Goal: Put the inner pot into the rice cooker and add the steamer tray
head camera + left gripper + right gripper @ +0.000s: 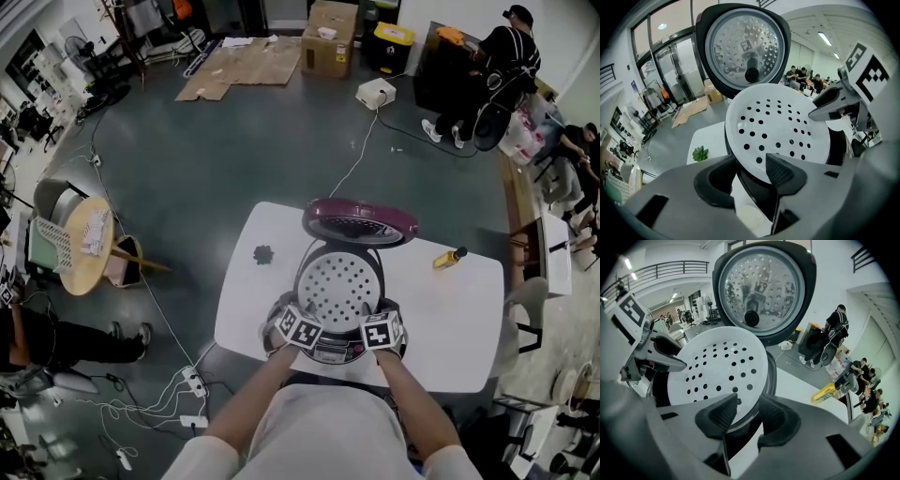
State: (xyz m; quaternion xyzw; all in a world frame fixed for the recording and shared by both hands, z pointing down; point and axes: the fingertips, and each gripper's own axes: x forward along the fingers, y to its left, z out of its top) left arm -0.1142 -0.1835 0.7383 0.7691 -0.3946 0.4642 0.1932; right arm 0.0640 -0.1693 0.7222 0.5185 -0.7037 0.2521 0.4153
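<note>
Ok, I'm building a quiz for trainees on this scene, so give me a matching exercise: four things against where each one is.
Things:
1. steamer tray
2. lid
3. small green plant
4. yellow bottle

Places:
A. on the table, right of the rice cooker in the head view
B. swung up open behind the rice cooker's mouth
C. on the table, left of the rice cooker in the head view
D. in the rice cooker's open top

Pairs: 1-D, 2-B, 3-C, 4-A
</note>
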